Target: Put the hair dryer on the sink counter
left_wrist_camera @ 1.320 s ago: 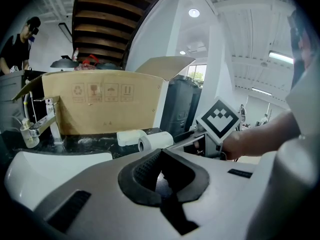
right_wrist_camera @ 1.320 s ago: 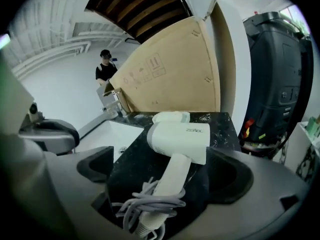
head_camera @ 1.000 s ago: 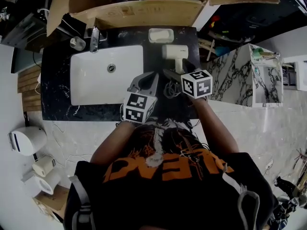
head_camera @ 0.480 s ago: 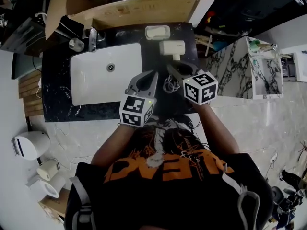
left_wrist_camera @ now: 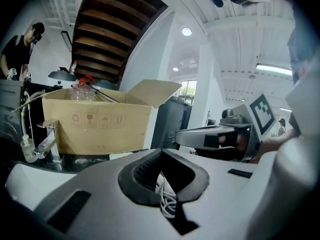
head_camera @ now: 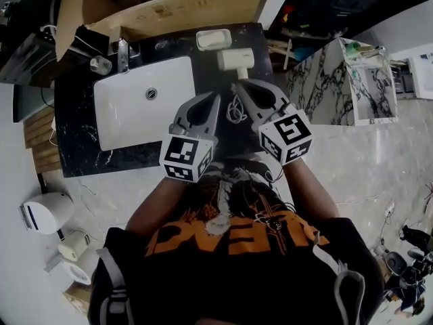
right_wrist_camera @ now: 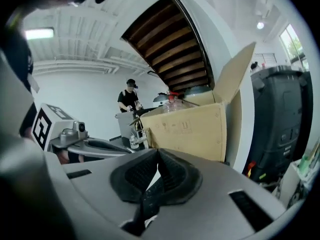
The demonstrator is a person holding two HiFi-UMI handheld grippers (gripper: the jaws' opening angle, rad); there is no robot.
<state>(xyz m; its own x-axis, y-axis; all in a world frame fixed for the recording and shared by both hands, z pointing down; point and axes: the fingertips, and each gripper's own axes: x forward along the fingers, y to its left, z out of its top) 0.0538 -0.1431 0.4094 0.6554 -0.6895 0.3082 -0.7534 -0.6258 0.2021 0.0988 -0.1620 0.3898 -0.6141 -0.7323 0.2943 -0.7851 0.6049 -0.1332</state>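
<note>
Jaws of the left gripper and right gripper are clenched, empty. Cream plastic hair dryer already lies on the black marble desk; back away without snagging its coiled white cord.

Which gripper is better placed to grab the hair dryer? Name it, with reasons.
Right. The right gripper, jaws shut, points at the hair dryer from close; the left gripper sits farther back.
</note>
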